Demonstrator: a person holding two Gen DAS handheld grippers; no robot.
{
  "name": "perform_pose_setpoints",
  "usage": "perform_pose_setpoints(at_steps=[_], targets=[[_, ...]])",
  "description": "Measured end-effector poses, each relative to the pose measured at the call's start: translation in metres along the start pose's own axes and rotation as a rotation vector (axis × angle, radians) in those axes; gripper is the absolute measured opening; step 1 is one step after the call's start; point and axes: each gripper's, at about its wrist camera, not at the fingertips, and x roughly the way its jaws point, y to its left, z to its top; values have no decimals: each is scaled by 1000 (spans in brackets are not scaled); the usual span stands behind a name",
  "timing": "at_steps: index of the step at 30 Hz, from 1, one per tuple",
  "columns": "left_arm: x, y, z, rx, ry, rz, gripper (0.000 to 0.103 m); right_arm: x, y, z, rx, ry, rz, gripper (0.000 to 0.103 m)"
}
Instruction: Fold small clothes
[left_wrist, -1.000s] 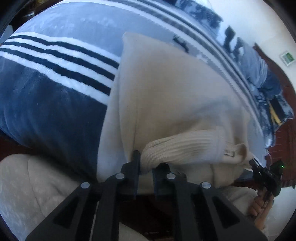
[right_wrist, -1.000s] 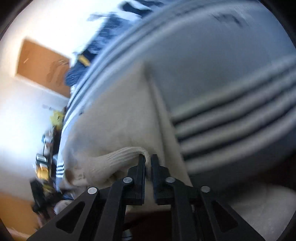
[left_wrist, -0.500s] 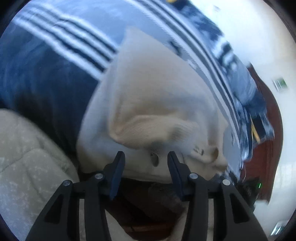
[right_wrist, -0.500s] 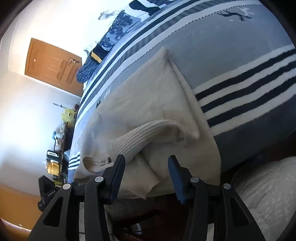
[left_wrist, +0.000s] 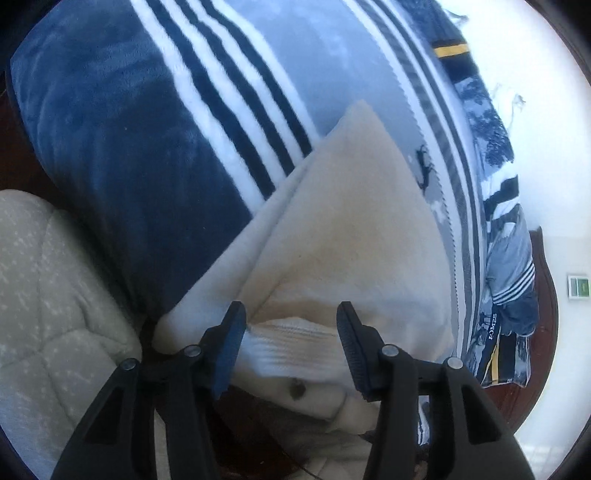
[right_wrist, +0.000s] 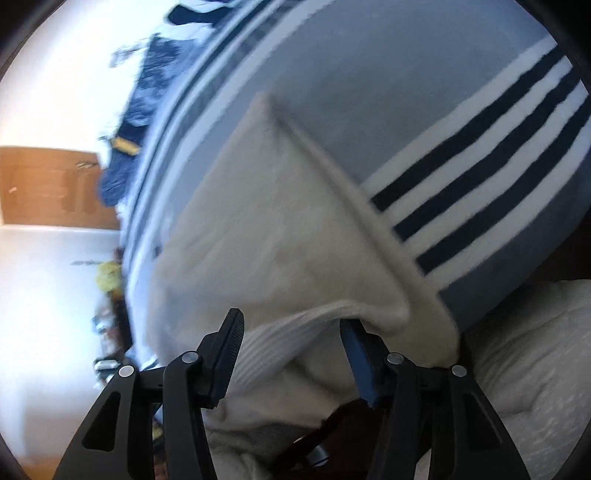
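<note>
Fingers (left_wrist: 236, 332) of the left gripper (left_wrist: 290, 345) are standing apart; the right gripper (right_wrist: 291, 354) is opening, seemingly gripping nothing. The cream sweater (left_wrist: 351, 236) is lying folded on the striped blanket (left_wrist: 122, 140), ribbed cuff (left_wrist: 295, 343) between both.

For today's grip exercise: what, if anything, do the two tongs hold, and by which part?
Nothing. The left tongs stand open around the cream sweater's ribbed cuff; the right tongs are opening, cuff between them, unpressed.

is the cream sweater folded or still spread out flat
Folded. The cream sweater lies on the striped blanket as a compact shape, with doubled layers along its side edge and a ribbed cuff tucked across the near end.
</note>
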Motion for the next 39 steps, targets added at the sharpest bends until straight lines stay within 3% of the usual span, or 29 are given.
perform_pose_setpoints(at_steps=[3,5,6,10,13,17,18,19,21,26,30,34,35,36,37,38,39], targets=[[5,-11,-4,81,14,70,49,13,-2,7,7,23,-71,56],[7,-14,-12,147,11,115,43,13,3,4,-61,13,-106,54],[7,-14,-16,171,9,124,41,11,8,-1,-113,3,-136,47],[-1,-4,-33,309,-43,155,41,3,3,-22,-261,-33,-203,39],[-1,8,-35,311,-26,116,41,0,-15,-27,-276,-26,-135,39],[-6,6,-36,311,-28,76,41,-11,-36,-22,-173,-27,27,39],[-7,5,-36,312,-27,70,42,-13,-39,-22,-150,-23,73,41],[-7,5,-35,308,-26,67,43,-15,-39,-21,-139,-20,102,49],[-3,5,-31,280,-5,52,43,-13,-38,-20,-136,-19,80,54],[-8,6,-26,228,-2,-7,43,2,-38,-24,-115,-2,92,54],[-6,9,-26,224,11,29,43,8,-39,-25,-124,-4,76,54],[10,2,-33,269,31,77,42,6,-41,-28,-130,-19,61,41],[10,2,-33,284,24,83,36,6,-41,-28,-135,-21,58,37],[9,0,-34,299,11,89,32,6,-41,-27,-139,-20,55,26],[6,-2,-36,313,1,87,22,7,-41,-28,-142,-13,58,16],[3,-3,-35,324,-4,77,10,5,-42,-29,-144,-4,69,11],[-2,-5,-35,334,-16,66,10,3,-41,-30,-152,-3,73,6]])
